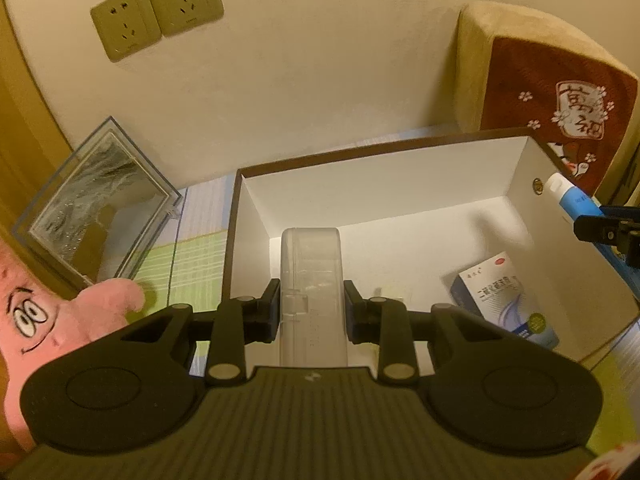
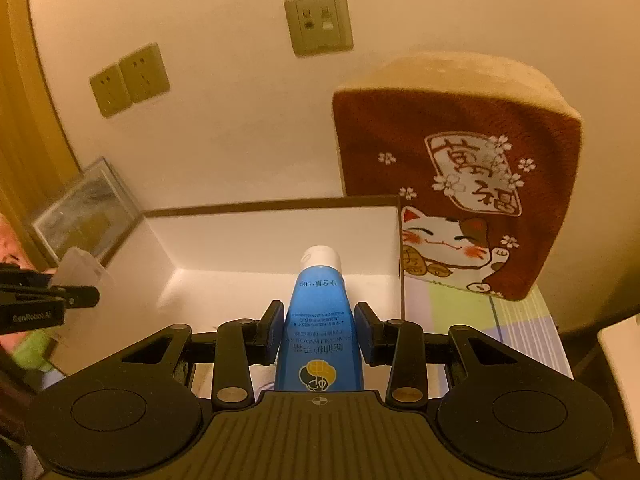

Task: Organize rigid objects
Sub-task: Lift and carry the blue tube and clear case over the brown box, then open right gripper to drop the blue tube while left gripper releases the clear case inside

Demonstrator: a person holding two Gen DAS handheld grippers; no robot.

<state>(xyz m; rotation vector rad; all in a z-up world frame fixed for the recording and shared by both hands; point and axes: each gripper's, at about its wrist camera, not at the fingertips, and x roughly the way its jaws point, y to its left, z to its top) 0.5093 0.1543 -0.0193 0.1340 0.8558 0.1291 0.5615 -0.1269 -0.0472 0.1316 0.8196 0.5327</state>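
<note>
My left gripper (image 1: 311, 300) is shut on a clear plastic case (image 1: 310, 276) and holds it above the open white box (image 1: 360, 184). A blue and white medicine carton (image 1: 506, 304) lies on the box floor at the right. My right gripper (image 2: 319, 320) is shut on a blue hand-cream tube (image 2: 319, 320) with a white cap, held over the same box (image 2: 280, 228). The tube (image 1: 570, 196) and right gripper also show at the right edge of the left wrist view. The left gripper with the clear case (image 2: 80, 270) shows at the left of the right wrist view.
A brown lucky-cat cushion (image 2: 456, 176) stands behind the box at the right. A clear acrylic box (image 1: 96, 204) leans at the left wall. A pink plush toy (image 1: 44, 320) lies at the left. Wall sockets (image 1: 160, 12) are above. A green striped cloth (image 2: 460, 308) covers the surface.
</note>
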